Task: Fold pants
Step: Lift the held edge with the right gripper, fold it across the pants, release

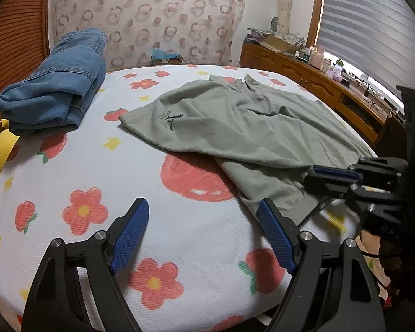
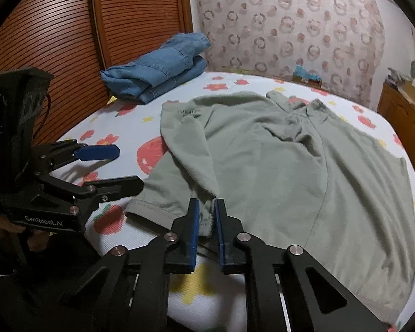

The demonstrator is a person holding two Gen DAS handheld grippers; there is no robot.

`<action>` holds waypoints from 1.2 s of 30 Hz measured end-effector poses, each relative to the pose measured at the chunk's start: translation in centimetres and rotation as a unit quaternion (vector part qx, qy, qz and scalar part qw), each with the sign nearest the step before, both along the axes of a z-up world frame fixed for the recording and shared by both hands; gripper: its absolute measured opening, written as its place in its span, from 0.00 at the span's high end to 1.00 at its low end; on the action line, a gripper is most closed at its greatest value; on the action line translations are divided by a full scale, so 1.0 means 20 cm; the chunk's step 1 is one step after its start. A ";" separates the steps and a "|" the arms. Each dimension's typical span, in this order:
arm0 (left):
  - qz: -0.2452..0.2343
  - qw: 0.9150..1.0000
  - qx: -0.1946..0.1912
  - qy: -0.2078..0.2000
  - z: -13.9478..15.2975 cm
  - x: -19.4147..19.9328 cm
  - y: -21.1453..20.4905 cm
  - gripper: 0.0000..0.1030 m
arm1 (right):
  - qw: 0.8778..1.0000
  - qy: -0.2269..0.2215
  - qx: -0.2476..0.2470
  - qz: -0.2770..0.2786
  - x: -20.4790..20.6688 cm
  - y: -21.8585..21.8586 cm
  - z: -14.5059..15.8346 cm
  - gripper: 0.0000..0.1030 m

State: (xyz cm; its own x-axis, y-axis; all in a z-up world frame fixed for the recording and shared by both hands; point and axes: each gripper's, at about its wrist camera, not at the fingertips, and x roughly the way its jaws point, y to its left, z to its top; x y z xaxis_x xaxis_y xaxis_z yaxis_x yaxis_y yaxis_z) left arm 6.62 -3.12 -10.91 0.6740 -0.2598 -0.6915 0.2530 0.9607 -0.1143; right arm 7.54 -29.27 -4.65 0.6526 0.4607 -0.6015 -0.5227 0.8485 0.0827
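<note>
1. Pants (image 1: 246,127): one green pair lies spread flat on the bed (image 1: 179,235), with one leg end near the front edge.
2. One folded blue jeans pile (image 1: 55,91) sits at the far left corner, well apart from the green pair.
3. Two claws show. The left claw (image 1: 202,213) is wide apart and holds nothing, over bare sheet just left of the leg end.
4. The right claw (image 2: 206,211) is clenched on the pants' hem.
5. Only the left view shows the wooden cabinet (image 1: 304,74) and window blind (image 1: 373,27).
6. Only the right view shows the pinched hem up close.
7. Bare sheet lies between jeans and pants.
</note>
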 end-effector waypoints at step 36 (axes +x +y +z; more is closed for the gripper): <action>-0.019 1.000 -0.012 -0.019 0.13 0.04 -0.14 0.20 | 0.983 -0.114 0.001 -0.147 -0.38 -0.36 0.25 0.95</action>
